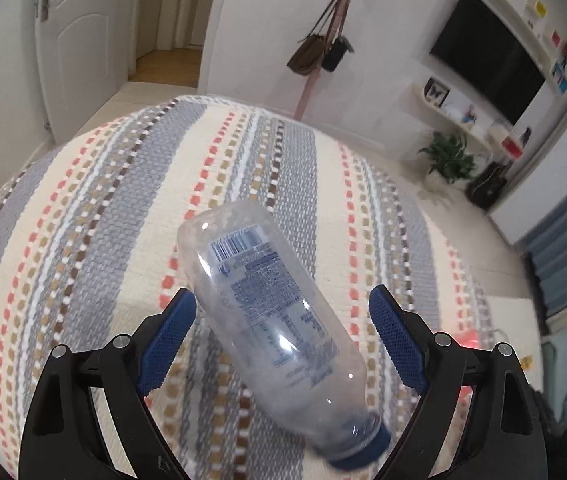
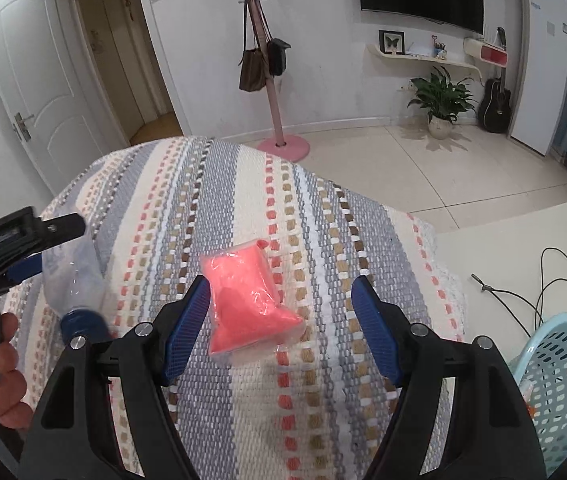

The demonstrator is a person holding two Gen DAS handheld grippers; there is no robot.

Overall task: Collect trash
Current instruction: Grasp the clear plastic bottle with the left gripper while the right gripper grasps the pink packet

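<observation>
You had both grippers poised over the striped cloth (image 1: 83, 208), each lined up on one piece of trash, so the step in hand looked like the pick-up itself. Your left gripper (image 1: 283, 332) stood spread wide with the bottle (image 1: 271, 312) lying slantwise between its fingers, cap toward you; I could not tell whether either pad touched it. Your right gripper (image 2: 279, 328) was spread as well, the pink packet (image 2: 249, 300) lying on the cloth between its fingers, just beside the left pad. The next move, as I judged it, called for closing on both, gently on the bottle, then carrying them to the blue basket (image 2: 563, 384) low at the right.
</observation>
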